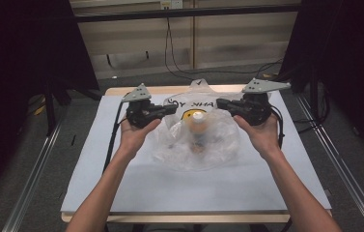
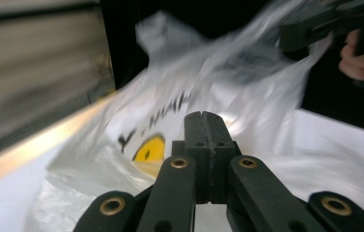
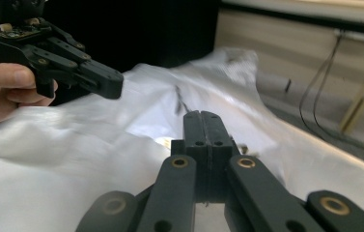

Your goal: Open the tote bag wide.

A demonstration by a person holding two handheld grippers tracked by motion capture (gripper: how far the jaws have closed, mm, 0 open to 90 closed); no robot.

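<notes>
White tabletop (image 1: 136, 183) bears crinkly clear plastic bag (image 1: 218, 145) around small bottle (image 1: 198, 126).

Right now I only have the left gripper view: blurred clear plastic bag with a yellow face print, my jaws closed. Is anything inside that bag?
Observer: Yes. The high view shows a small bottle with a white cap upright inside the clear plastic bag.
Operator: Where is the bag on the table?
Observer: On the pale blue mat, toward the far middle, between the two grippers.
Operator: Right gripper state?
Observer: The right gripper has its jaws closed together at the bag's upper edge; whether film is pinched between them I cannot tell.
Operator: And mine from above?
Observer: The left gripper points inward at the bag's top left edge, level with the right one.
</notes>
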